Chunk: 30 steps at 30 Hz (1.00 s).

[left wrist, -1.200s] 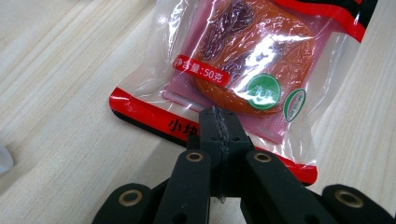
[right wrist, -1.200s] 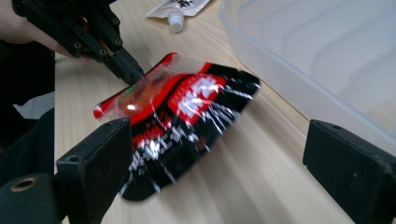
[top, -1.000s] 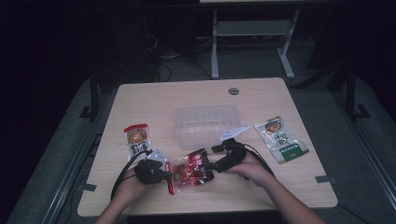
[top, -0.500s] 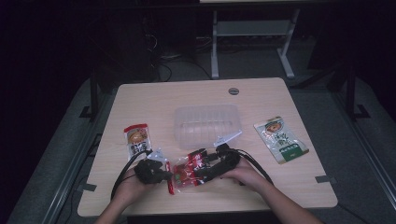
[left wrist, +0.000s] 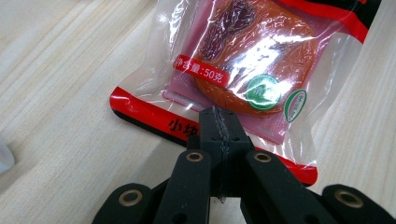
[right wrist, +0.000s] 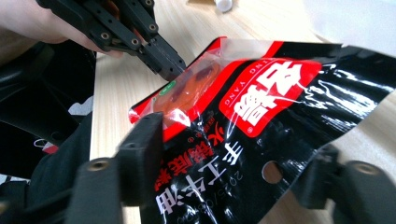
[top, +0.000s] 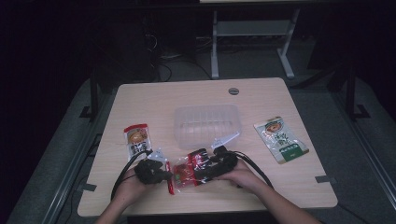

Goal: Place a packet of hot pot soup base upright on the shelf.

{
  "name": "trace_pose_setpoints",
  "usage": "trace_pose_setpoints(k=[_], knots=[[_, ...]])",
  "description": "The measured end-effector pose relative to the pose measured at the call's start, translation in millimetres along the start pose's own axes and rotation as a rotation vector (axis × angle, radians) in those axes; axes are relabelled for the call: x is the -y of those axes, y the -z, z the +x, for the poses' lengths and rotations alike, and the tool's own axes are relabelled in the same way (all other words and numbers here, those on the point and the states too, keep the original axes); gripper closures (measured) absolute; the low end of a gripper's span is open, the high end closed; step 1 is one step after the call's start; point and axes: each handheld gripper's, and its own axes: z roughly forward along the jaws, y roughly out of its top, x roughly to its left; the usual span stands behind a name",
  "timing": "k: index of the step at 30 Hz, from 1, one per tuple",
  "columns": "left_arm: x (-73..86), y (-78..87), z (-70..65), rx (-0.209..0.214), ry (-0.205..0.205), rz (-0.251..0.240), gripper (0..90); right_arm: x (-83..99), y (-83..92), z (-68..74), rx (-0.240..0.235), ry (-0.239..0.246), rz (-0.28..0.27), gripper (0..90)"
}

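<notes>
Red packet point(top: 189, 170): flat snack pouch, red and black print with a clear window showing an orange-red piece inside. It lies near the front edge of the table point(top: 154, 100), between the two grippers, just in front of the tub point(top: 207, 125). In the left gripper view the packet point(left wrist: 252, 70) fills the upper half, its red-bordered edge caught at the jaw tips. In the right gripper view the packet's point(right wrist: 261, 121) black printed end lies between the two jaws, a round hang hole near its edge.

Left gripper point(top: 164, 176): jaws pressed together, clamped on the red-bordered end seam of the packet; held in the person's left hand point(top: 128, 189). Seen from the right gripper view, the left gripper point(right wrist: 170, 70) pinches the packet's far corner.

Right gripper point(top: 200, 169): jaws partway apart and just been closing, one on each side of the packet's black end; the pads do not yet press on it. Held in the right hand point(top: 243, 177).

Tub: clear plastic, ribbed, rectangular, at mid-table.

Orange packet point(top: 137, 139): small pouch, left of the tub, near the left gripper's cable.

Green packet point(top: 280, 139): flat pouch, right of the tub, well apart from both hands.

Table: pale wood top, a round grommet point(top: 233, 90) near its far edge.
</notes>
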Motion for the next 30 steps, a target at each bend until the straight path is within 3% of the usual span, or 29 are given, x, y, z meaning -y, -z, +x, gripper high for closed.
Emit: trace_pose_setpoints(k=[8, 19, 24, 30], knots=[[-0.1, -0.1, 0.1, 0.002, 0.003, 0.0, 89.8, -4.7, 1.9, 2.2, 0.011, 0.032, -0.027, 61.2], [-0.1, 0.0, 0.1, 0.001, 0.001, 0.001, 89.8, -7.6, 1.4, 5.3, -0.012, 0.073, 0.021, 82.4], [0.0, 0.0, 0.0, 0.0, -0.001, 0.001, 89.9, -7.8, 1.4, 6.8, -0.01, 0.093, 0.038, 87.8], [0.9, 0.8, 0.0, -0.002, -0.013, 0.002, 89.8, -8.7, 2.8, 11.6, -0.013, 0.13, 0.022, 90.0]])
